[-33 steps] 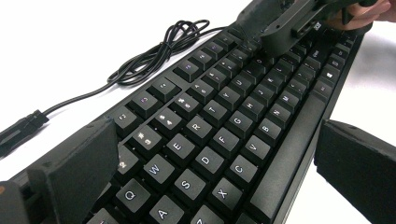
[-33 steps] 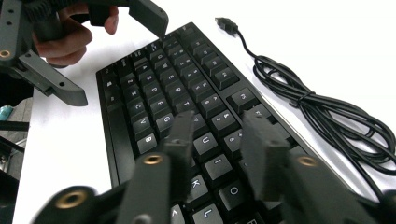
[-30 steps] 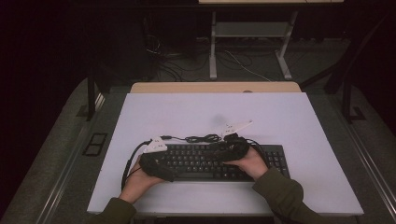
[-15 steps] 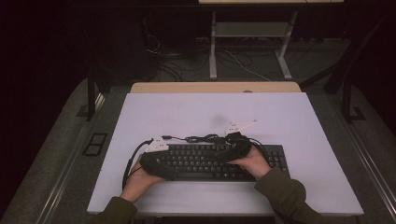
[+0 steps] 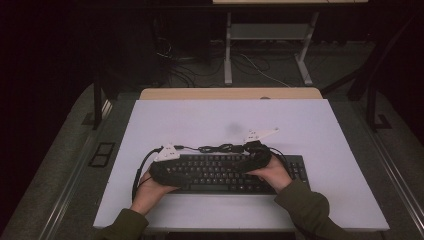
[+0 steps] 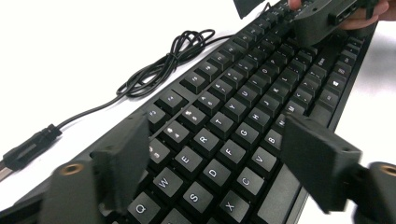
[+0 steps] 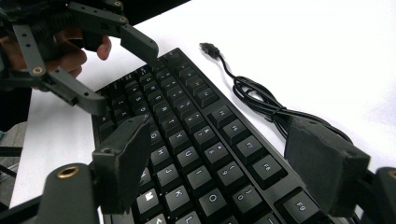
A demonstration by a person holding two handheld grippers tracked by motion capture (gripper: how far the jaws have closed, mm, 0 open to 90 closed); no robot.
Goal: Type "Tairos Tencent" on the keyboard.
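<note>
While both hands are hovering low over the black keyboard [image 5: 225, 172] lying near the front edge of the white table [image 5: 320, 125], the left gripper [image 6: 219, 168] has just been closing with its jaws apart over the keys, clamping nothing; the right gripper [image 7: 224, 158] is gaping likewise. Its coiled cable [image 5: 217, 148] is lying just behind, and the hands are hiding both keyboard ends in the high view.

1. The keyboard [image 5: 220, 172] lies on the desk [image 5: 320, 125] near its front edge, lengthwise along that edge, about midway between the left and right edges.
2. The keyboard's cable [image 5: 220, 148] lies bundled on the desk just behind the keyboard.
3. The left claw [image 5: 167, 170] is over the keyboard's left end, the right claw [image 5: 257, 157] over its right part.
</note>
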